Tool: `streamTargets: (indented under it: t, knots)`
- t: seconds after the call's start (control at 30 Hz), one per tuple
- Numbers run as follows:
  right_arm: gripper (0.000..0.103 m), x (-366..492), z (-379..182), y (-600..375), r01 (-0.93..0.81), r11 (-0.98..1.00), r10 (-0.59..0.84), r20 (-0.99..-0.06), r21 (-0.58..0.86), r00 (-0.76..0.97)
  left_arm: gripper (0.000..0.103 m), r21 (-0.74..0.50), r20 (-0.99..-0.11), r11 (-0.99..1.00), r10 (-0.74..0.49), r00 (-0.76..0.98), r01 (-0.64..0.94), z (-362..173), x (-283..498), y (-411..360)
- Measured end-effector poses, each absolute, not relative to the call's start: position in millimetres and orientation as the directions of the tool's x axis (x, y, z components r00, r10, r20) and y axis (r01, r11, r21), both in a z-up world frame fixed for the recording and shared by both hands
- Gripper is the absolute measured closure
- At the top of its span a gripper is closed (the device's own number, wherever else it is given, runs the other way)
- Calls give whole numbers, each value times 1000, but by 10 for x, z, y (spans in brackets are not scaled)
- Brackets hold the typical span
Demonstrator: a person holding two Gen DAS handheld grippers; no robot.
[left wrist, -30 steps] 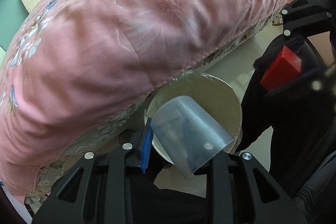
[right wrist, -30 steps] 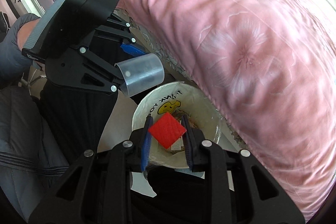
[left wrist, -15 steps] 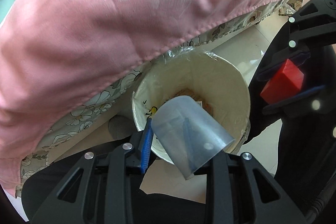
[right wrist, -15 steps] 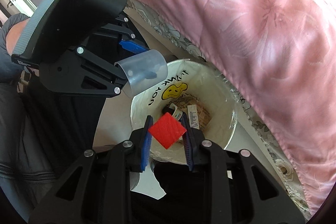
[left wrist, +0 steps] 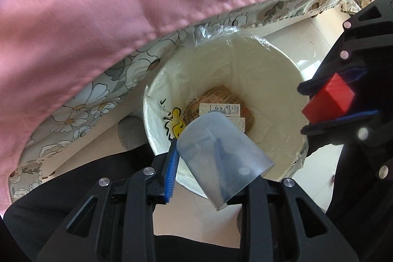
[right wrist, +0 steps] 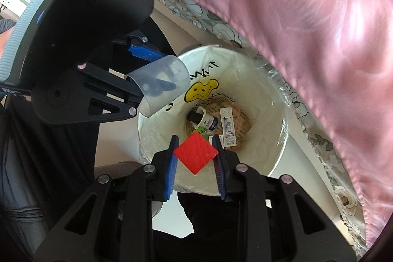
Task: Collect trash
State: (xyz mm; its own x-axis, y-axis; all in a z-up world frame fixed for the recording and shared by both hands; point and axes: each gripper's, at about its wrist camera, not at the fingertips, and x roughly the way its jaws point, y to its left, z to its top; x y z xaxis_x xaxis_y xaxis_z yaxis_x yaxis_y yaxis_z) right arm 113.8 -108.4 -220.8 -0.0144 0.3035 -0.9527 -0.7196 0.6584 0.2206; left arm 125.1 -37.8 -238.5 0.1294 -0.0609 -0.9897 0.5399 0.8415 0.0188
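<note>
Fingers (left wrist: 194, 158) gripping cup (left wrist: 221, 158) and block (right wrist: 195, 152) hang lower over bin (right wrist: 280, 119).

You get bright, even daylight in both wrist views. Glare washes out the glossy pink quilt (right wrist: 319, 28) at the right of your right view, and the pale floor (left wrist: 316, 31) is nearly blown out. The clear plastic liner (right wrist: 270, 70) around the white round bin (left wrist: 270, 80) glints. The quilt's hem smears with motion blur in your left view. Fisheye bending curves every edge, and dark vignetting cuts off the corners.
</note>
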Motion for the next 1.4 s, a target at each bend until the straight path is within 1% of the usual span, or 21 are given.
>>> streamTargets:
  t: [0.2, 0.33, 0.37, 0.4, 0.43, 0.47, 0.5, 0.53, 0.57, 0.6, 0.7, 1.13, 1.4]
  knots:
    - [75, 1229, -2348, -1071, -708, 668, 294, -955, 230, -34, 72, 17, -995, 841, -41, 95, 540, -2514, 1278, -398]
    - [74, 1286, -2338, -1083, -698, 676, 302, -953, 237, -31, 71, 7, -996, 842, -41, 76, 540, -2594, 1324, -444]
    - [72, 1299, -2319, -1102, -690, 684, 302, -953, 236, -26, 65, 3, -996, 841, -43, 74, 541, -2615, 1322, -446]
    - [66, 1311, -2311, -1121, -681, 694, 302, -953, 234, -21, 58, 0, -997, 841, -44, 69, 540, -2628, 1326, -443]
    - [45, 1319, -2299, -1140, -675, 703, 297, -955, 225, -8, 37, 0, -997, 842, -43, 67, 539, -2634, 1329, -445]
    - [27, 1331, -2285, -1155, -669, 714, 291, -957, 206, 15, 20, -2, -996, 842, -47, 70, 539, -2634, 1331, -441]
    - [22, 1344, -2270, -1174, -661, 722, 291, -956, 202, 26, 16, -3, -996, 842, -50, 73, 539, -2630, 1333, -442]
    - [21, 1356, -2259, -1196, -653, 728, 295, -955, 207, 26, 12, -6, -996, 842, -54, 72, 540, -2629, 1334, -445]
    - [16, 1364, -2256, -1213, -646, 737, 289, -957, 200, 34, 9, -7, -996, 841, -52, 68, 541, -2638, 1328, -450]
    - [12, 1367, -2259, -1223, -642, 741, 286, -958, 196, 38, 9, -2, -997, 840, -46, 66, 543, -2650, 1327, -456]
    - [8, 1364, -2258, -1255, -639, 746, 279, -959, 189, 42, 7, 11, -997, 839, -30, 66, 544, -2659, 1327, -469]
    - [7, 1324, -2261, -1327, -633, 748, 285, -958, 200, 34, 7, 12, -997, 841, -29, 67, 541, -2707, 1335, -481]
    - [7, 1336, -2290, -1349, -629, 754, 282, -958, 189, 51, 7, 18, -996, 843, -32, 83, 538, -2639, 1312, -480]
